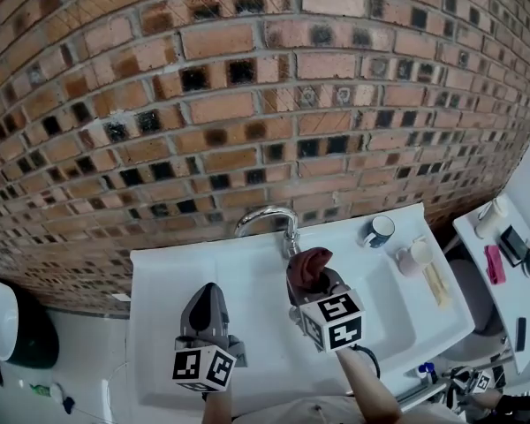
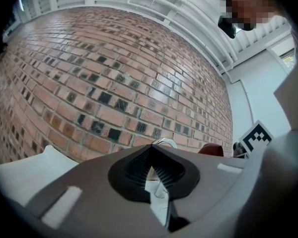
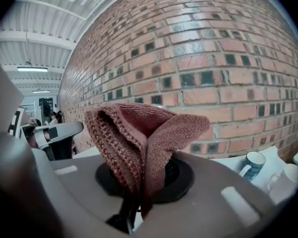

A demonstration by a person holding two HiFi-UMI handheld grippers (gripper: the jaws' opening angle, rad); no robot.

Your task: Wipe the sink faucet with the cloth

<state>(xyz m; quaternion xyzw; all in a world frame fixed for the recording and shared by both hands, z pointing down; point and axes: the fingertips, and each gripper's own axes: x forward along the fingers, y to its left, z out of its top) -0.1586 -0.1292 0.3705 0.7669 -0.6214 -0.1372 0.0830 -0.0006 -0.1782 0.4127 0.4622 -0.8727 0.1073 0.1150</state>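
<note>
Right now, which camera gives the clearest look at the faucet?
The head view: the whole curved faucet shows from above, at the back of the white sink. The left gripper view catches only the top of its arch. In the right gripper view the cloth blocks it.

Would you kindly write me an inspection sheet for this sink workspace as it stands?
Surface: white sink set against the wall.
Job's things: chrome faucet at the back rim; reddish cloth bunched close by it, contact unclear.
Clutter: blue-and-white mug and white cup on the sink's right ledge.
Grippers: right gripper shut on cloth; left gripper shut, empty, over the basin.
Cables: thin black loop beside the person's right arm.
Surroundings: brick wall behind; side shelf at right.
</note>
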